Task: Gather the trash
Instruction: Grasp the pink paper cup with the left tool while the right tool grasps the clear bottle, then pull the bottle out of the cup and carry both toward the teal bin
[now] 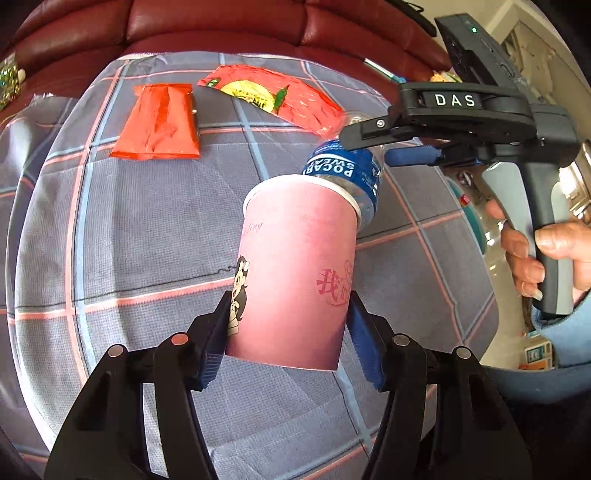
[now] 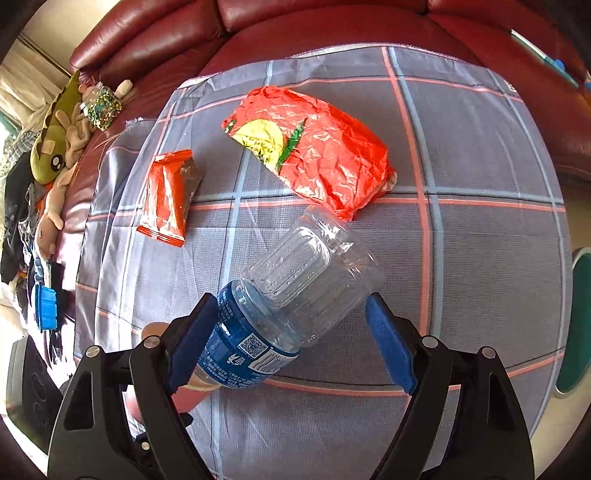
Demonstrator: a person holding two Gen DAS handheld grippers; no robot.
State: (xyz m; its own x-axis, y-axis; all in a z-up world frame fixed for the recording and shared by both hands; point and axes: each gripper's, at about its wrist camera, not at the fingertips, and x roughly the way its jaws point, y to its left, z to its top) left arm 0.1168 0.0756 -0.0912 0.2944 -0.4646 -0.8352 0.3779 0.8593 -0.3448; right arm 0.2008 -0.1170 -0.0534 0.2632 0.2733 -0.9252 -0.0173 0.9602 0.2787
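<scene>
While the left tongs (image 1: 288, 332) clamp the pink cup (image 1: 295, 273), the right tongs (image 2: 291, 339) gape around the bottle (image 2: 280, 314), lower centre.

Cloth (image 2: 480, 258): spread over the sofa (image 2: 332, 22) seat.
Small wrapper (image 2: 168, 195): on the cloth, left of the large bag (image 2: 325, 155).
Bottle (image 2: 295, 295): between the right claw (image 2: 295, 339) jaws, neck end down in the cup (image 1: 295, 280).
Cup: in the left claw (image 1: 288, 328), tilted above the cloth.
Plush toy (image 2: 55, 136): far left on the sofa.
</scene>
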